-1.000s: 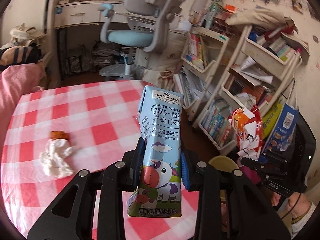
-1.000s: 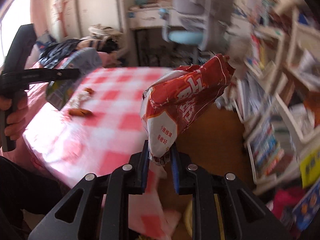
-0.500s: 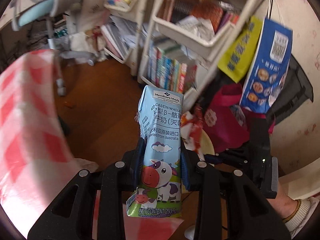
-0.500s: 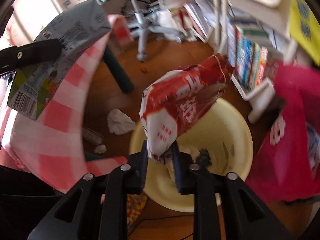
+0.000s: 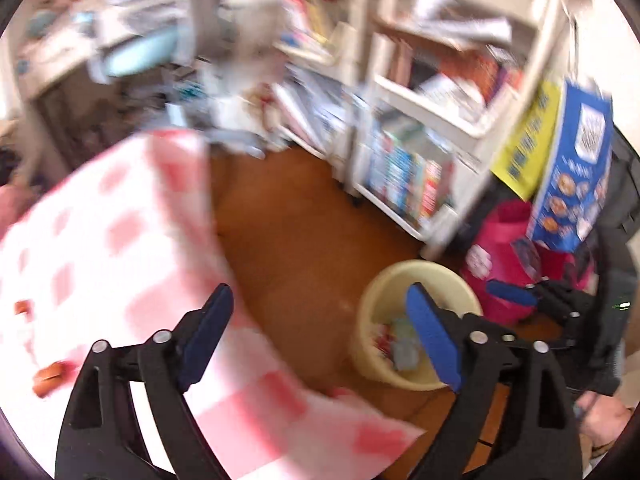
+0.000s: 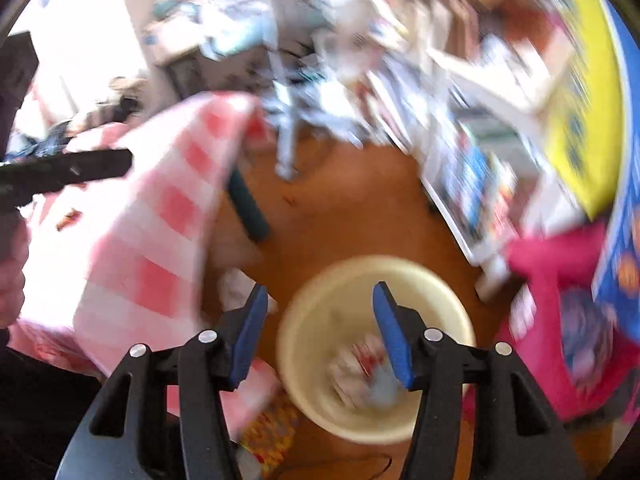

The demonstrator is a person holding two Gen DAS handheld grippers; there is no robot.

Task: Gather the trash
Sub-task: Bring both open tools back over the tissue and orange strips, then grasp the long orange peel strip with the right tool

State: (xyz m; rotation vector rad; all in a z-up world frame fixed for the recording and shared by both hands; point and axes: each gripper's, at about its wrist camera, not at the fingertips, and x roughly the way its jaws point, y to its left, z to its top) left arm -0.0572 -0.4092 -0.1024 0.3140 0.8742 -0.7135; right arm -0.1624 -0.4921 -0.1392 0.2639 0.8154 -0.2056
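Red-checked tablecloth [image 5: 100, 240] fills each view's left; one cream bin [image 6: 320, 320], lower centre, holds red-white and pale-blue trash [image 6: 360, 376]. Both grippers, left gripper [image 5: 320, 332] and right gripper [image 6: 318, 326], gape wide, empty. Only the left view shows two orange scraps [image 5: 48, 374].

One pale yellow bin [image 6: 376, 360] stood on the floor, with two pieces of trash visible inside: a red-and-white wrapper [image 6: 356, 364] and a light blue carton [image 6: 384, 390]. Two small orange-brown scraps [image 5: 48, 374] lay on the one checked tablecloth [image 5: 100, 240]. There were two grippers, the left gripper [image 5: 316, 332] and the right gripper [image 6: 320, 328], both empty with jaws apart.
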